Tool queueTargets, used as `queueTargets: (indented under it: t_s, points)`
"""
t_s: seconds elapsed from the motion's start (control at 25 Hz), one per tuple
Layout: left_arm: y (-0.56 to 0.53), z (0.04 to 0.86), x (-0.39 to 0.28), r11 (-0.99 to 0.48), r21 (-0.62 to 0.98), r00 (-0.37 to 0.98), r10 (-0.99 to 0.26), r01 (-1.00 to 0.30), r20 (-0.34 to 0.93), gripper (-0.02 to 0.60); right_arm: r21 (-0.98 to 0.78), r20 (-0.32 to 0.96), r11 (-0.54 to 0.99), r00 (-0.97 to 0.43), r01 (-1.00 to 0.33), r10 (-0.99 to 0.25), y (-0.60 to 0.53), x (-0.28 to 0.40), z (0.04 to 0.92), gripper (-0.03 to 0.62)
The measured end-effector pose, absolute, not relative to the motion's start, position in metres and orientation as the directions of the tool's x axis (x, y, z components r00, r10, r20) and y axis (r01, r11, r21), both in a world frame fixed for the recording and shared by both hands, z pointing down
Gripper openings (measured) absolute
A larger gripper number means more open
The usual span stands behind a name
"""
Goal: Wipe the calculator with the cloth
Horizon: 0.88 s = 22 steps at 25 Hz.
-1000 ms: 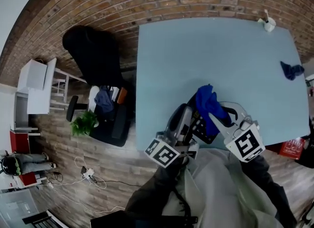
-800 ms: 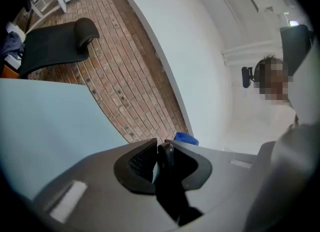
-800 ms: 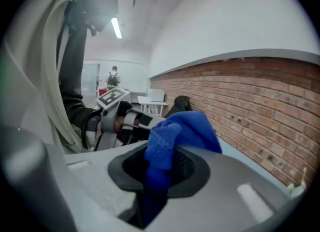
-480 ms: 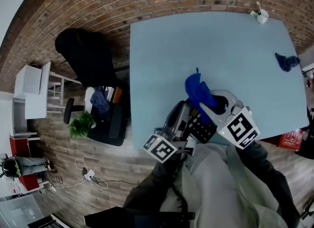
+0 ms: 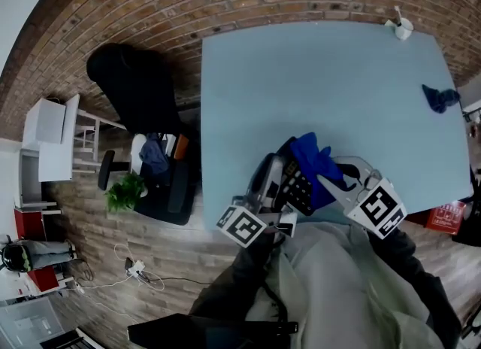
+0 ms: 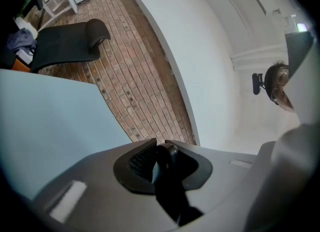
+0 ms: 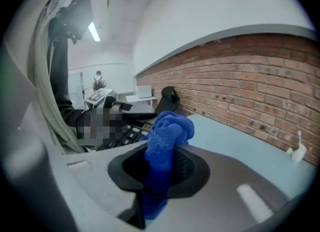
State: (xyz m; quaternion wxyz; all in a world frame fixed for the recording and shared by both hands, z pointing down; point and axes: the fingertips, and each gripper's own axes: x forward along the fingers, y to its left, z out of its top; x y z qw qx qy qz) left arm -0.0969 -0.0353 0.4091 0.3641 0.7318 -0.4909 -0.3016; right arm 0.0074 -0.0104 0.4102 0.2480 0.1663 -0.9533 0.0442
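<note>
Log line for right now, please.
left gripper: jaws shut on calculator | right gripper: jaws shut on cloth | cloth: over calculator keys

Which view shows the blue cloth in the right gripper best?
The right gripper view: the blue cloth fills the centre, bunched and pinched in the fingers of the right gripper. The head view shows it small, draped on the calculator held by the left gripper. The left gripper view does not show it.
</note>
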Motion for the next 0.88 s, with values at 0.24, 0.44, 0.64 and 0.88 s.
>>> queueTargets:
  t_s: [0.24, 0.44, 0.64, 0.88]
  points:
    - [-0.043, 0.412, -0.102, -0.214, 0.848, 0.285, -0.955, -0.484, -0.079, 0.055, -0.016, 0.486, 0.997, -0.872, -0.072, -0.055, 0.067, -0.043, 0.387, 0.072]
    - [-0.04, 0.403, -0.113, -0.235, 0.858, 0.263, -0.957, -0.457, -0.122, 0.057, -0.064, 0.363, 0.992, -0.928, -0.111, -0.081, 0.054, -0.028, 0.38, 0.072]
    - [-0.036, 0.4, -0.114, -0.252, 0.875, 0.26, -0.954, -0.413, -0.152, 0.057, -0.097, 0.378, 0.904, -0.856, -0.416, -0.354, -0.011, 0.029, 0.387, 0.072]
    - [-0.037, 0.402, -0.127, -0.244, 0.924, 0.19, -0.963, -0.294, -0.193, 0.055, -0.145, 0.286, 0.977, -0.952, -0.156, -0.109, 0.058, -0.012, 0.365, 0.072]
